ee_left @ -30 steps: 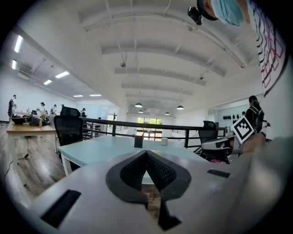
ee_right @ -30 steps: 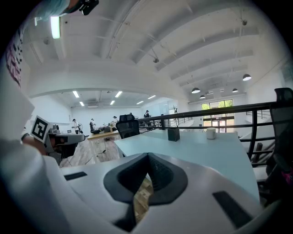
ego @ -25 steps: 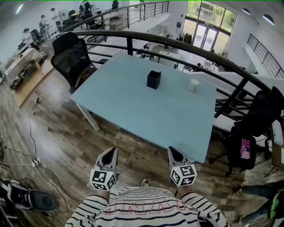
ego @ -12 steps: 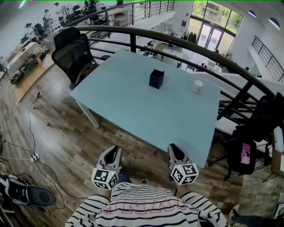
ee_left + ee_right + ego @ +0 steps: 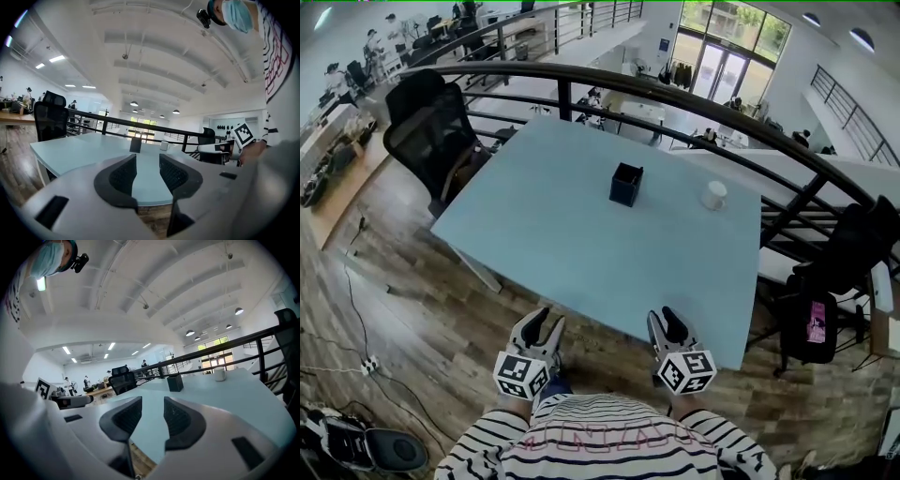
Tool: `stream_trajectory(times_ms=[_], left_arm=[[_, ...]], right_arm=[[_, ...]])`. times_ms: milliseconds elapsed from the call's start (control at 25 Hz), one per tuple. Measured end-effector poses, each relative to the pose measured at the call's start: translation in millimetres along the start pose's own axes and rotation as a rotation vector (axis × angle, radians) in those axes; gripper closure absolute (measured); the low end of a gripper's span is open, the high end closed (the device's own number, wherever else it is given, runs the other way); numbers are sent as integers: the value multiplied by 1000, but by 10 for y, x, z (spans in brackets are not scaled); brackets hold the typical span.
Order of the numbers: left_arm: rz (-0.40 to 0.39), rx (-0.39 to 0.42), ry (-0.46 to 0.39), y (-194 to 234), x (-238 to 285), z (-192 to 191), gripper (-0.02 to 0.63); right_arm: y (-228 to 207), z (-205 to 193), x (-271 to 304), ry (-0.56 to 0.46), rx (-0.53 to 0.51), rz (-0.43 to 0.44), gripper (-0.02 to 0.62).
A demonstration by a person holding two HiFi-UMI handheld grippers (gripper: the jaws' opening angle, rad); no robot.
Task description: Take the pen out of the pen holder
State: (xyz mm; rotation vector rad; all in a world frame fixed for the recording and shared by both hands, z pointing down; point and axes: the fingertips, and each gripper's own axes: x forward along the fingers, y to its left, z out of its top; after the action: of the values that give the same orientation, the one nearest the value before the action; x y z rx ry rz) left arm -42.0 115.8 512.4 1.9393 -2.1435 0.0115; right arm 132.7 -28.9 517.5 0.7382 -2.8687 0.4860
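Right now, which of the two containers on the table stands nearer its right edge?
The white mug, close to that edge in the head view; the black pen holder stands nearer the middle.

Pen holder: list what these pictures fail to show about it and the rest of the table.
- Pen: none can be made out. In the head view the black pen holder is too small and its inside too dark. Both gripper views show it only from the side, far off.
- White cup: its contents, too small in every view.
- Table: its right-hand legs, hidden under the tabletop in the head view.
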Motion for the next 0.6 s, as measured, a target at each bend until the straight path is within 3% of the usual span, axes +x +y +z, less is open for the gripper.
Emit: stream_trajectory(times_ms=[600], left_arm=[[-176,85,53,1545,649,507,476]], right_arm=[[432,222,1367,-60,59,-179,459]])
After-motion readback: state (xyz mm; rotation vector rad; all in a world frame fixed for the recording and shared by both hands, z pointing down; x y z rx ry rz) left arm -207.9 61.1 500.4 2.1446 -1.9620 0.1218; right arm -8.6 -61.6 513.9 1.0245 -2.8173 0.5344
